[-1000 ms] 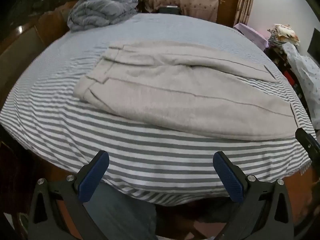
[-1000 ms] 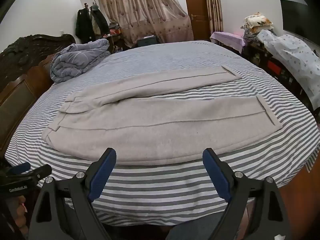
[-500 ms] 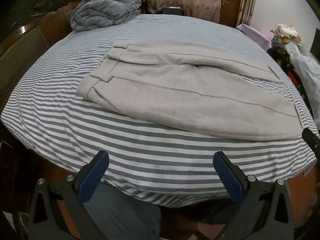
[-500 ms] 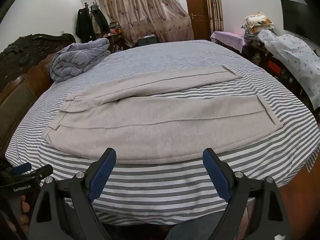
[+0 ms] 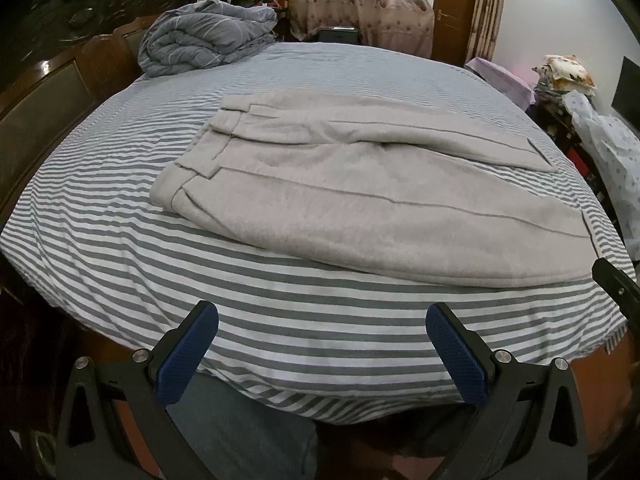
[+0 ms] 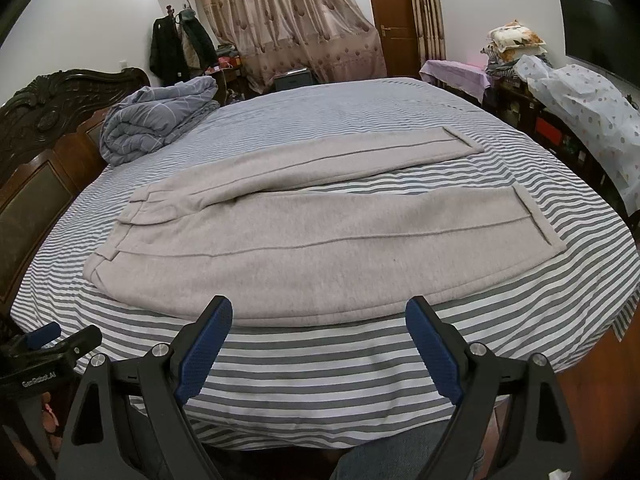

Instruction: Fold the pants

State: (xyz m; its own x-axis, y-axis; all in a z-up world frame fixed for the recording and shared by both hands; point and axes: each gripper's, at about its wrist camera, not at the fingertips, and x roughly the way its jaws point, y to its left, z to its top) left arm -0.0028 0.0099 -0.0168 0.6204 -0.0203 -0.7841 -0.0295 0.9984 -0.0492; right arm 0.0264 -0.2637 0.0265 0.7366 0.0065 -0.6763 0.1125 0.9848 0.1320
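Light grey pants (image 5: 360, 196) lie flat on the striped bed (image 5: 280, 320), waistband to the left, both legs spread apart toward the right; they also show in the right wrist view (image 6: 304, 248). My left gripper (image 5: 322, 320) is open and empty, above the bed's near edge, short of the pants. My right gripper (image 6: 319, 314) is open and empty, its tips just before the near edge of the closer leg. The left gripper also shows at the lower left of the right wrist view (image 6: 52, 344).
A folded grey quilt (image 6: 156, 120) lies at the bed's far left by the dark wooden headboard (image 6: 44, 120). Cluttered furniture and covered items (image 6: 580, 100) stand along the right side. Curtains and a door are at the back.
The left gripper has tilted up and drawn slightly back, so the pants and quilt sit lower in its view. The right gripper has barely moved. The pants have not moved.
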